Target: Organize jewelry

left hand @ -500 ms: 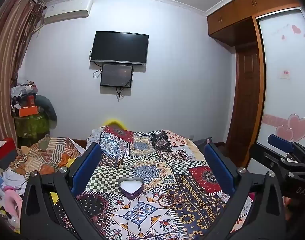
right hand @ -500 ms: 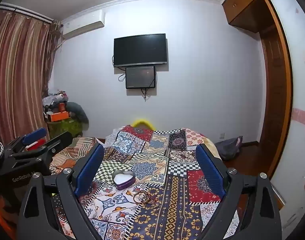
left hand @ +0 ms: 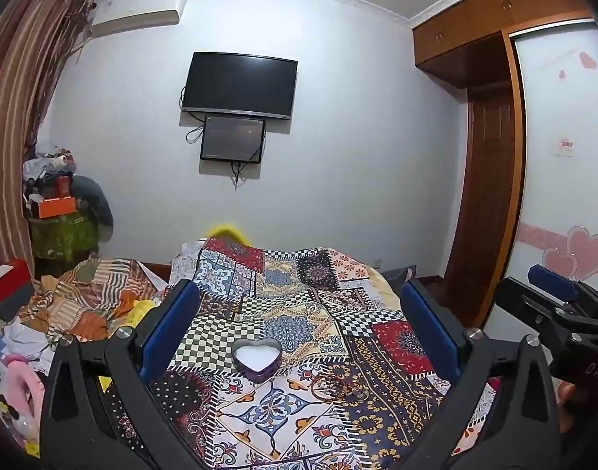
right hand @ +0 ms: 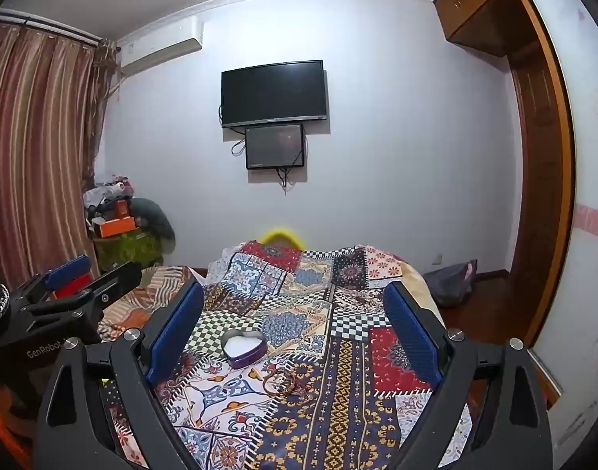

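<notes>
"GenRobot" is showing on the left claw point(right hand: 75, 286); both it and the right claw point(right hand: 295, 325) are gaping wide, holding nothing. A heart-shaped purple tin point(left hand: 256, 357) is sitting on the patchwork bedspread point(left hand: 299, 313), tangled bracelets point(left hand: 338, 385) just beside it.

Both grippers hang above the bed point(left hand: 377, 403) with their jaws spread wide and nothing between them, so the patchwork cover ahead lies open to either one. The only things in the way there are the heart-shaped tin point(left hand: 256, 357) and, just beside it on its right, a small tangle of bracelets point(left hand: 336, 385). A heap of clothes point(left hand: 91, 301) crowds the bed's left side.
</notes>
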Demonstrator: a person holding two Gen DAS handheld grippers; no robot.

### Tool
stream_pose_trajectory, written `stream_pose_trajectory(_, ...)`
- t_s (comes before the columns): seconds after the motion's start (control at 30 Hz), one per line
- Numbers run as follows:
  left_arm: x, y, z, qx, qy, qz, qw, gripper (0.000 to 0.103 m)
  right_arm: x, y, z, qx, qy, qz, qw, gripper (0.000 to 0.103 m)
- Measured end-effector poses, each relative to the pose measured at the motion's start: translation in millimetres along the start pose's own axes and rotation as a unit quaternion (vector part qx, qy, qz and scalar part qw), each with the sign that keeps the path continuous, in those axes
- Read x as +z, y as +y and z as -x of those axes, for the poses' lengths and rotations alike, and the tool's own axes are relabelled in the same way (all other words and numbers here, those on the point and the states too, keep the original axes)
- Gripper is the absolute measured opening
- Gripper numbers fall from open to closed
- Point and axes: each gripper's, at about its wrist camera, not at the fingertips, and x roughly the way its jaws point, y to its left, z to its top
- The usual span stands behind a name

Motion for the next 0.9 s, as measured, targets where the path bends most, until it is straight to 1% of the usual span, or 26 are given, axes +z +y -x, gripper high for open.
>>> stream_pose_trajectory(0.17,0.5,3.0,-0.9,0.001,0.002,0.002,1.0000,0.103,-0.4,4.9,-0.8,-0.001,0.003,0.001,1.000,0.091)
stream_pose_trajectory(0.9,-5.0,1.1,-4.0,0.001,0.003,0.004,1.0000,0.103,-2.0,3.1,-3.1,0.001,0.008,-0.002,1.000,0.091)
